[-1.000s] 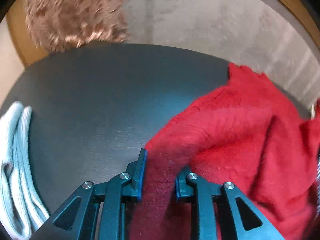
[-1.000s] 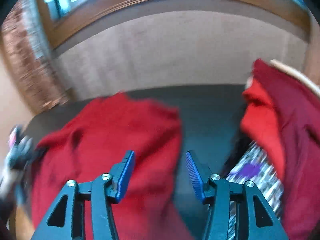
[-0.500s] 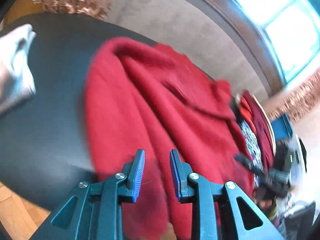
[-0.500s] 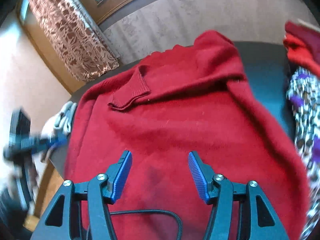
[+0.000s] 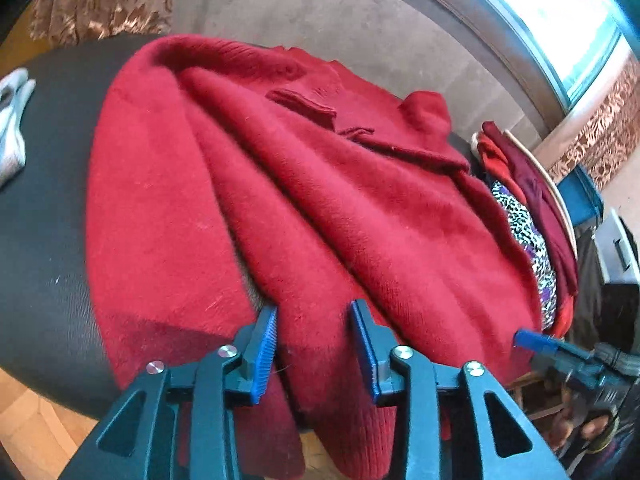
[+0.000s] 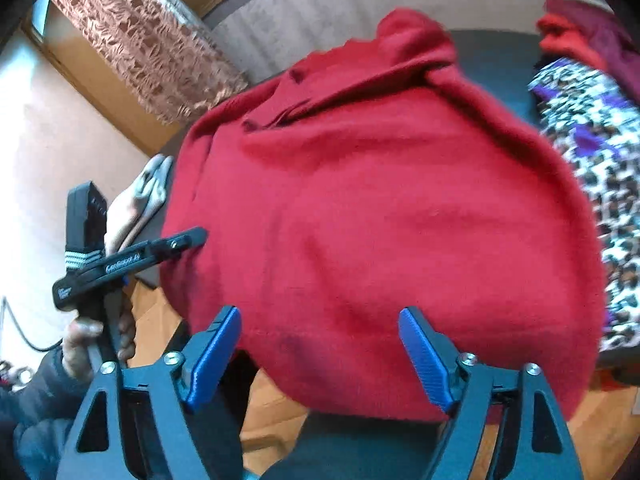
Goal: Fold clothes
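Behind our work surface we see a pale concrete wall, a patterned brown curtain (image 6: 148, 36) and a bright window (image 5: 560, 12). We work over a dark leather-like table (image 5: 44, 208), and the red sweater (image 5: 320, 208) lies spread across most of it in long soft folds, its near hem hanging over the table's front edge in both views. Our left gripper (image 5: 314, 354) sits at that near hem with its jaws parted; a ridge of red knit runs between the blue pads, but we see a gap on each side, so it grips nothing. Our right gripper (image 6: 320, 356) hovers at the hem as well, jaws spread wide, with the sweater's hanging edge just beyond the pads and nothing held. In the right wrist view the left gripper's dark body appears at the sweater's left side. A pale folded garment (image 5: 12, 120) lies on the table just left of the sweater. To the right, a leopard-print cloth (image 6: 592, 152) and dark red clothes (image 5: 532, 184) sit piled just beside it.
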Tool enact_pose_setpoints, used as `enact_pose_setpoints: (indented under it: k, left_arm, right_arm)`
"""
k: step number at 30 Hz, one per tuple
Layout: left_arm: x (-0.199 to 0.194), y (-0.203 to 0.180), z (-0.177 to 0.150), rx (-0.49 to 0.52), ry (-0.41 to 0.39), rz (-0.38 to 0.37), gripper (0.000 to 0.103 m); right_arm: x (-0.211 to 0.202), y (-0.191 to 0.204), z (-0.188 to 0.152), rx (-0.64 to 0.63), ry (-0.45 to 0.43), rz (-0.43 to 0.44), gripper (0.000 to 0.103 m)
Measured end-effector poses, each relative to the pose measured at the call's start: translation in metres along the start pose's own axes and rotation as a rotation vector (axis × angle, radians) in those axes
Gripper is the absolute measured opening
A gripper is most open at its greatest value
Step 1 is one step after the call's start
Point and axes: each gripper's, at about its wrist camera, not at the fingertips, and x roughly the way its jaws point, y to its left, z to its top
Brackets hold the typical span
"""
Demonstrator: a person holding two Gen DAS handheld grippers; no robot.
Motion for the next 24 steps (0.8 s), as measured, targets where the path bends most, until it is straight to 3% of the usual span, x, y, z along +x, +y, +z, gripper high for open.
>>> enact_pose_setpoints:
  k: [1, 4, 7, 9, 13, 18, 20, 24]
  left_arm:
    - [0.000, 0.000, 0.000, 0.015, -0.007, 0.015, 0.035]
    - [-0.001, 0.006, 0.000, 0.037, -0.021, 0.050, 0.015]
    - [-0.006, 0.024, 0.004, 0.007, -0.019, 0.071, 0.009]
    - [-0.013, 0.039, 0.005, -0.003, -0.028, 0.110, 0.009]
    - [-0.025, 0.072, 0.009, -0.045, -0.040, 0.156, 0.008]
    - [-0.053, 0.104, 0.007, -0.138, -0.032, 0.056, 0.014]
    - [-0.072, 0.115, 0.001, -0.172, -0.064, 0.045, 0.018]
    - [-0.094, 0.130, -0.021, -0.235, -0.105, 0.097, 0.027]
  right_arm:
    - [-0.001, -0.002, 0.003, 0.005, -0.022, -0.012, 0.087]
    - [0.002, -0.010, 0.017, 0.026, -0.078, -0.059, 0.093]
    - [0.017, -0.022, 0.025, 0.102, -0.061, -0.083, 0.096]
    - [0.022, -0.022, 0.024, 0.121, -0.076, -0.061, 0.103]
    - [0.024, -0.015, 0.015, 0.116, -0.109, 0.007, 0.103]
    - [0.023, -0.021, 0.005, 0.166, -0.153, 0.113, 0.103]
    - [0.023, -0.020, 0.005, 0.155, -0.149, 0.120, 0.103]
    - [0.020, -0.023, 0.000, 0.149, -0.162, 0.149, 0.103]
